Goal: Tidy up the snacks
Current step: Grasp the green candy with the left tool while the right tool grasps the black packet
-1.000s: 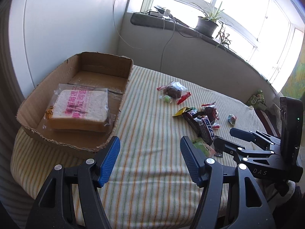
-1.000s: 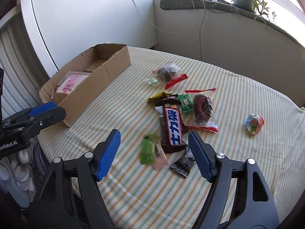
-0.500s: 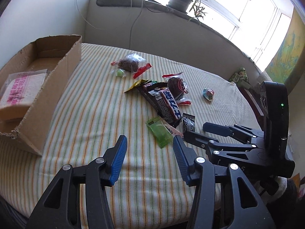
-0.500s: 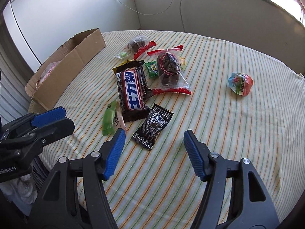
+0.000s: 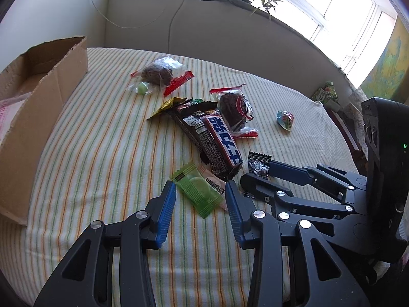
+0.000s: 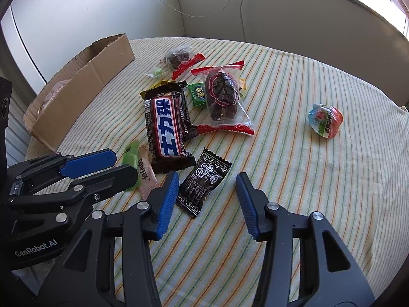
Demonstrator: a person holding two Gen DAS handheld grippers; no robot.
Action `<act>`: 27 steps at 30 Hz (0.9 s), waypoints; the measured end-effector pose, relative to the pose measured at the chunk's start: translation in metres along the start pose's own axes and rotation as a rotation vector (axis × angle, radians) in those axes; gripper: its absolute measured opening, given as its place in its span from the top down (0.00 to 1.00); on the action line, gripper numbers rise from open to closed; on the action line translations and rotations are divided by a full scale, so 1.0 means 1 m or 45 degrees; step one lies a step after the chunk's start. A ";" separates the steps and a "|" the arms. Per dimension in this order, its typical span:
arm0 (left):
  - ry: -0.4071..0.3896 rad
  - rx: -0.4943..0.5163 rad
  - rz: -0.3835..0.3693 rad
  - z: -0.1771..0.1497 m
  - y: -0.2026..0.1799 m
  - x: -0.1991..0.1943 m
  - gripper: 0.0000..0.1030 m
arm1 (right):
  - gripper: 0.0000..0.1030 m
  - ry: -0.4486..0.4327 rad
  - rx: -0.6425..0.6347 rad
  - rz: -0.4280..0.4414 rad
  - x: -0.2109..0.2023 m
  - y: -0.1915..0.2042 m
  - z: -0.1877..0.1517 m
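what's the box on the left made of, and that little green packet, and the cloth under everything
Box: brown corrugated cardboard, matte; a torn, ragged top edge shows.
Green packet: apparently thin translucent plastic film, slightly glossy; a pale shape shows through it and its ends are crimped.
Cloth: looks like woven fabric, matte, with orange and green stripes and soft wrinkles.

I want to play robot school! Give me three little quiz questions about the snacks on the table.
1. True or false: the left gripper is shut on the green packet.
2. Which snack lies between the right gripper's fingers? A) black packet B) round candy C) chocolate bar
3. Fill in: the cardboard ____ stands at the table's left edge.

Key: 1 false, it is open. 2 A. 3 box.
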State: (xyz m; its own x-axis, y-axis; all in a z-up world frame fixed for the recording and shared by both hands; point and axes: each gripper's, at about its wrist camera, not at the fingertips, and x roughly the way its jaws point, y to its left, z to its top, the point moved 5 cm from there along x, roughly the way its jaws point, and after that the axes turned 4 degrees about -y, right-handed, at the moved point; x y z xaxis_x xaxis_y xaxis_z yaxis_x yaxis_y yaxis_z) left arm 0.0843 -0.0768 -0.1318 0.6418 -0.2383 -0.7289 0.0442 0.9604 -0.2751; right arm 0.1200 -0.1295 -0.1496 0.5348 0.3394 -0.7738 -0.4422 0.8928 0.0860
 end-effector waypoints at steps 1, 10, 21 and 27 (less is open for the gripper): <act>0.001 0.022 0.018 0.000 -0.001 0.002 0.64 | 0.57 0.000 -0.007 -0.005 0.000 -0.001 0.000; -0.021 0.150 0.084 -0.004 -0.007 0.011 0.72 | 0.64 0.009 -0.024 -0.030 -0.004 -0.011 -0.001; -0.056 0.125 0.035 -0.002 0.004 0.008 0.84 | 0.76 0.000 -0.029 -0.055 -0.006 -0.013 -0.004; -0.063 0.072 0.029 0.000 0.017 0.007 0.94 | 0.85 0.002 -0.003 -0.038 -0.006 -0.019 -0.003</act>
State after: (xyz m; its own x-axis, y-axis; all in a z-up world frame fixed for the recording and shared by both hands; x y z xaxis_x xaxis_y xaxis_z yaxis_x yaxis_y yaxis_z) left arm 0.0899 -0.0620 -0.1414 0.6800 -0.2100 -0.7025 0.0714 0.9725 -0.2216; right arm 0.1226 -0.1498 -0.1484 0.5466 0.3117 -0.7772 -0.4275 0.9019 0.0611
